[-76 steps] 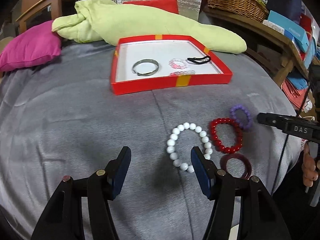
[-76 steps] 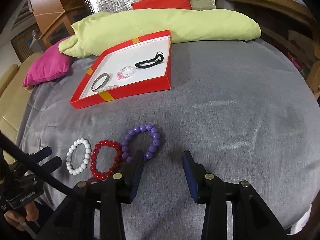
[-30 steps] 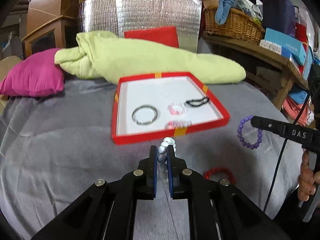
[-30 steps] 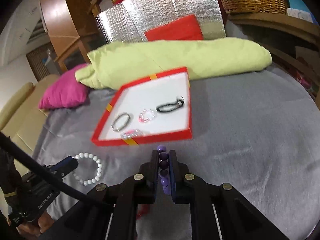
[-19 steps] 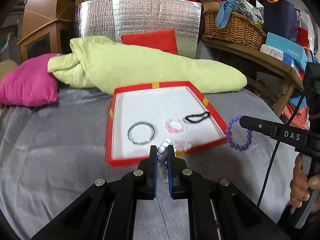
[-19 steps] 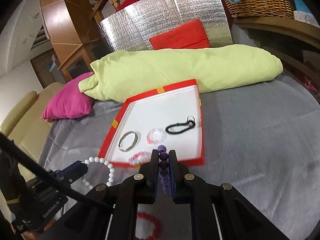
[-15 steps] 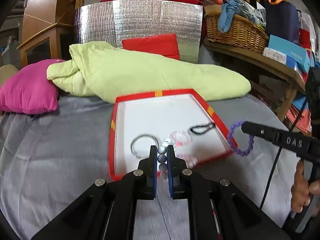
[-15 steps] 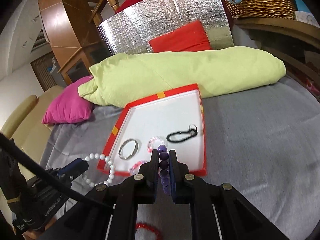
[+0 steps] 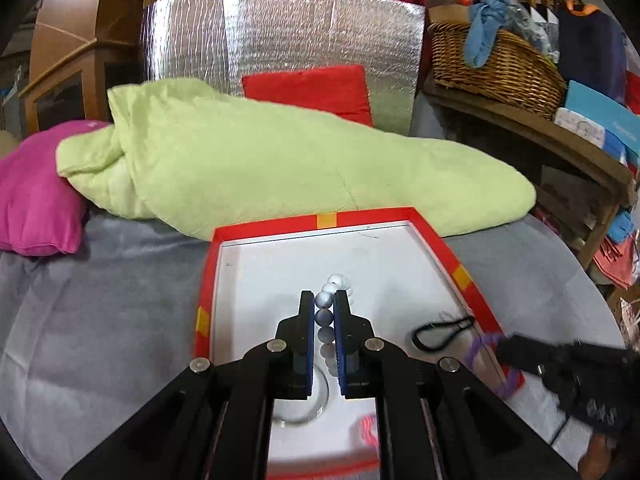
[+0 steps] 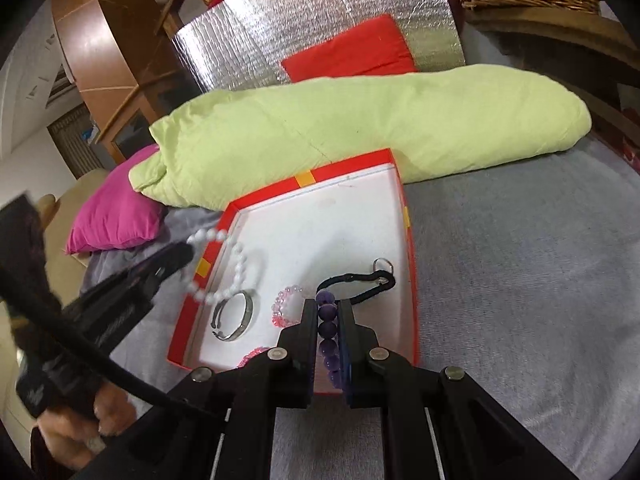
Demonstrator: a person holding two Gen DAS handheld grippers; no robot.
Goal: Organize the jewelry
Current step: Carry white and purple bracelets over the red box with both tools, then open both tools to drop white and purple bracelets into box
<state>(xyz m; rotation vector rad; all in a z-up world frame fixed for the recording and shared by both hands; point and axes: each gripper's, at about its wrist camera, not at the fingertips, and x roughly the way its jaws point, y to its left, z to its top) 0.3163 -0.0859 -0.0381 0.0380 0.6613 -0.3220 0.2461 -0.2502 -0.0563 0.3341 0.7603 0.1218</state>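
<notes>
My left gripper [image 9: 323, 299] is shut on a white bead bracelet [image 9: 325, 300] and holds it over the white floor of the red box [image 9: 264, 229]. In the right wrist view that white bead bracelet [image 10: 236, 264] hangs over the red box's [image 10: 410, 248] left side. My right gripper [image 10: 327, 307] is shut on a purple bead bracelet [image 10: 328, 330] above the box's near edge; the purple bead bracelet [image 9: 480, 348] shows blurred at the right of the left wrist view. In the box lie a silver bangle [image 10: 234, 316], a pink bead bracelet [image 10: 284, 306] and a black cord [image 10: 360, 284].
The box sits on a grey cloth [image 10: 520, 280]. A light-green quilt [image 9: 280, 168] lies just behind it, with a magenta pillow [image 9: 32, 196] at its left. A wooden shelf with a wicker basket [image 9: 496, 68] stands at the right. A hand [image 10: 80, 436] grips the left tool.
Both grippers have carried their bracelets forward, from the open cloth to above the red box. The box now fills the lower middle of both views.
</notes>
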